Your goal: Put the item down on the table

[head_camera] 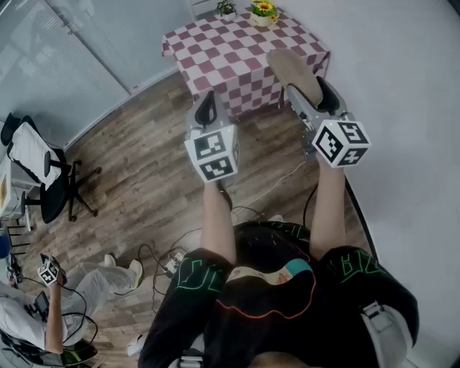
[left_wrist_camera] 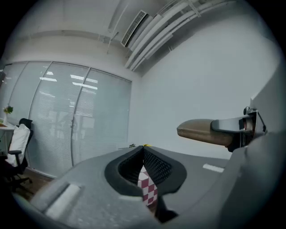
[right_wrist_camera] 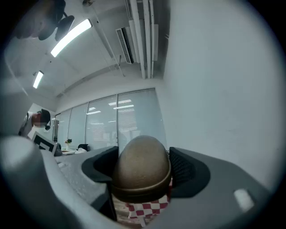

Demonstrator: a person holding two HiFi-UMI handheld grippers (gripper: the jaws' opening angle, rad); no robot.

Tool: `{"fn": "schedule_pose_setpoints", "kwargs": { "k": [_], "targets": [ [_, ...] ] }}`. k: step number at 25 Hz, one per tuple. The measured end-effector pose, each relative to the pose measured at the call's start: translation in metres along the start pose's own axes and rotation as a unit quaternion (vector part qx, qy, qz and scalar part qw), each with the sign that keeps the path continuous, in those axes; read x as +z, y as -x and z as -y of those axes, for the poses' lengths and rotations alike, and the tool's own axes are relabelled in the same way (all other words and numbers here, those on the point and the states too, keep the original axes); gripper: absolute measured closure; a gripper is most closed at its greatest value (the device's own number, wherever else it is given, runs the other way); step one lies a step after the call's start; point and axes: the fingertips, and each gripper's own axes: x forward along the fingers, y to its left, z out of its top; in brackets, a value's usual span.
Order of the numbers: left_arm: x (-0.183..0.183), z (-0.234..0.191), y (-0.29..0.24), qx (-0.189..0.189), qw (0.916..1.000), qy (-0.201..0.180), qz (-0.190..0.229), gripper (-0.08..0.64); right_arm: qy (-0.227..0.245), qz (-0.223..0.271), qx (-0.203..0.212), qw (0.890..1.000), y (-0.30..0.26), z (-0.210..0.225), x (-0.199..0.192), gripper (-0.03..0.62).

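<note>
Fingers [left_wrist_camera: 163, 167] of left gripper [left_wrist_camera: 144, 154] meet tip to tip w/ nothing btwn. Red-white checked tablecloth [left_wrist_camera: 147, 190] shows below them. Brown oblong item [left_wrist_camera: 203, 132] sticks out of right gripper [left_wrist_camera: 239, 125] off to the side.

Right gripper view: pads [right_wrist_camera: 185, 167] clamp the item's rounded end, checked cloth beneath.

Head view: both grippers are raised in front of table [head_camera: 215, 54]. Item is held aloft, seen against table's near right corner. Flower pot [head_camera: 263, 13] sits at far edge.
</note>
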Motion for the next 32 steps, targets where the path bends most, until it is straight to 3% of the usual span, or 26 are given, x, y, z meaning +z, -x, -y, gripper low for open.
{"fn": "schedule_pose_setpoints", "kwargs": {
  "k": [20, 32],
  "targets": [
    [0.01, -0.022, 0.008, -0.037, 0.9991, 0.007, 0.019, 0.551, 0.018, 0.006, -0.014, 1.0, -0.001, -0.032, 0.009, 0.233],
    [0.005, -0.044, 0.011, -0.028, 0.998, 0.047, 0.031, 0.551, 0.055, -0.006, -0.028, 0.998, -0.005, -0.041, 0.016, 0.233]
  ]
}}
